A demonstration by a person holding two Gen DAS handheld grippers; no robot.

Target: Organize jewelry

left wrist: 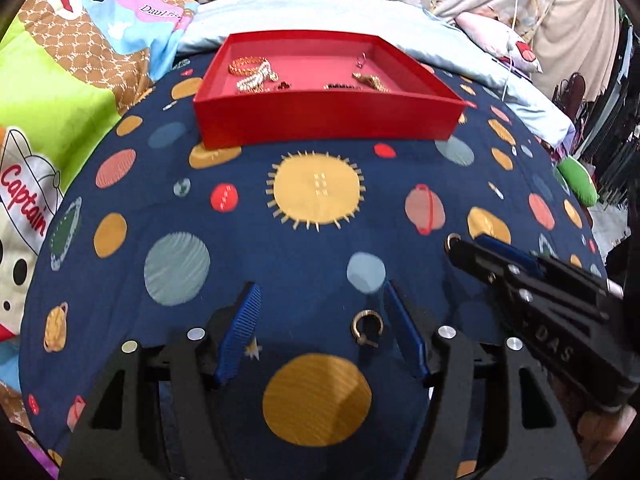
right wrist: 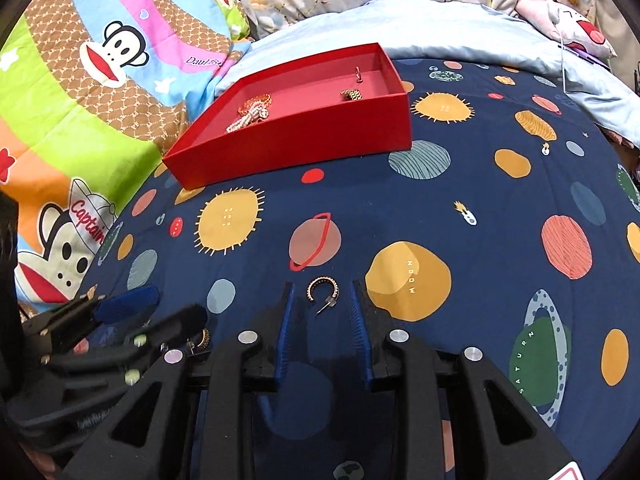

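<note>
Lying on a dark blue bedspread (left wrist: 312,256) printed with planets and suns are two small gold hoop earrings, each framed by one of two hand-held black grippers with ribbed blue pads. From the left wrist camera, the left gripper (left wrist: 320,292) hangs low over the cloth with its jaws standing well apart, and the first hoop earring (left wrist: 367,327) lies flat between them, close to the right-hand pad but not pinched; nothing is held. From the right wrist camera, the right gripper (right wrist: 323,288) has its jaws only partly parted, and the second hoop earring (right wrist: 323,291), with its post sticking out toward the camera, lies on the cloth in the gap, touched by neither pad as far as can be told. Each gripper shows at the edge of the other's view, so the two sit side by side. Farther up the bed stands a shallow red box (left wrist: 328,120), open at the top, resting on the bedspread. Inside it lie a beaded bracelet (left wrist: 250,67) and a pearl piece on the left, a gold woven piece (left wrist: 370,80) on the right, and a few small dark items near the front wall. A bright cartoon-monkey quilt (right wrist: 100,92) lies to the left of the box, and a pale blue cover (right wrist: 440,28) behind it.
</note>
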